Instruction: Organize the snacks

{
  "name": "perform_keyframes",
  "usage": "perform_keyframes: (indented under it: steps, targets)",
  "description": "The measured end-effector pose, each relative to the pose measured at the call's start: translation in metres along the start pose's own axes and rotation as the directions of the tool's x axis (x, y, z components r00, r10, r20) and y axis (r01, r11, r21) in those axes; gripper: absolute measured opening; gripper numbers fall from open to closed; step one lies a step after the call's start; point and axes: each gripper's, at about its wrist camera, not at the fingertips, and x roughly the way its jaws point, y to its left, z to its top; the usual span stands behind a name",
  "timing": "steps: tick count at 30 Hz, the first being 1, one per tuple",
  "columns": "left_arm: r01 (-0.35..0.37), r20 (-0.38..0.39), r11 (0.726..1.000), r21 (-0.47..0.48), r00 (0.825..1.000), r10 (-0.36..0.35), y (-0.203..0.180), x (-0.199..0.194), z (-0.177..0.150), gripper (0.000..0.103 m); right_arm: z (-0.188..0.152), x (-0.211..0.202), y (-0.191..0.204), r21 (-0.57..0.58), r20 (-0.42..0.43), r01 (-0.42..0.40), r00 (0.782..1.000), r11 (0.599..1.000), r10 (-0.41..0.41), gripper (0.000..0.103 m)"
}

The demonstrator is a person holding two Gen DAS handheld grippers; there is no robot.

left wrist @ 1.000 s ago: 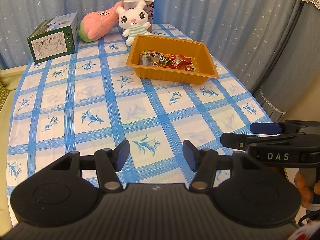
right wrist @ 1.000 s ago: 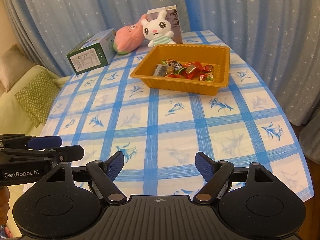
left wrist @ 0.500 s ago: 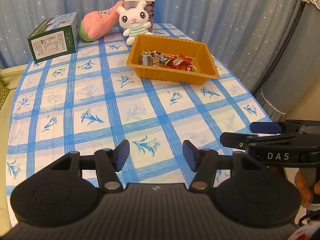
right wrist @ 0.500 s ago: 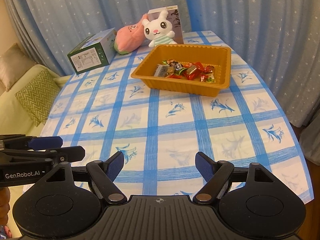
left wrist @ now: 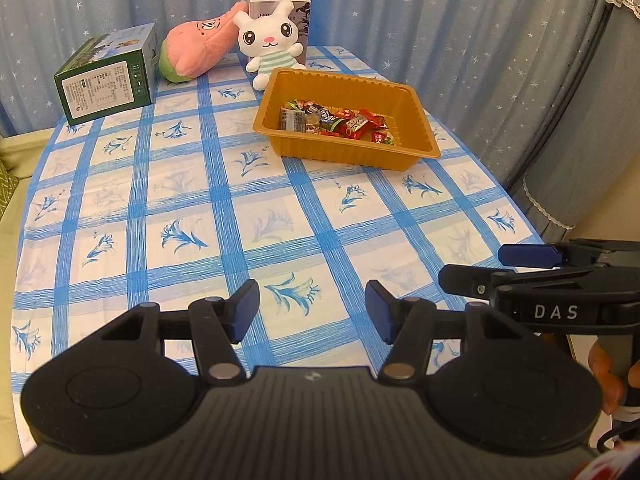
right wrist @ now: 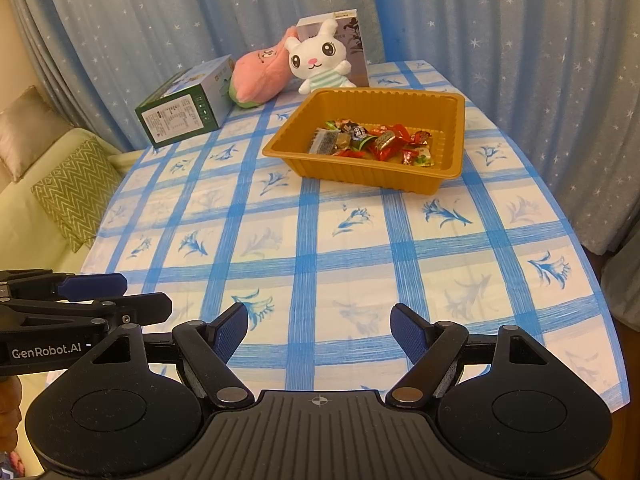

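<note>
All the wrapped snacks (left wrist: 334, 120) seen from the left wrist lie inside the orange tray (left wrist: 416, 100) far across the table (left wrist: 200, 208); the left gripper (left wrist: 312, 312) hovers with jaws wide, empty. From the right wrist, the right gripper (right wrist: 319, 330) likewise gapes empty, no stray snacks visible; sorting looks finished.

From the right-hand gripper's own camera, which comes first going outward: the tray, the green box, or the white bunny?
1. Tray, ahead, slightly right of the right gripper.
2. Green box, far left.
3. Bunny, behind the tray, by the curtain.
</note>
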Motion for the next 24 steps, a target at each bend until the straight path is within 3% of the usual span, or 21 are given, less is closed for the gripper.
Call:
perform_keyframes:
  steps: [24]
  targets:
    - [0.001, -0.001, 1.000, 0.000, 1.000, -0.001, -0.0005, 0.0016, 0.0007, 0.056, 0.0014, 0.0015, -0.0014, 0.001, -0.002, 0.000, 1.000, 1.000, 0.000, 0.078]
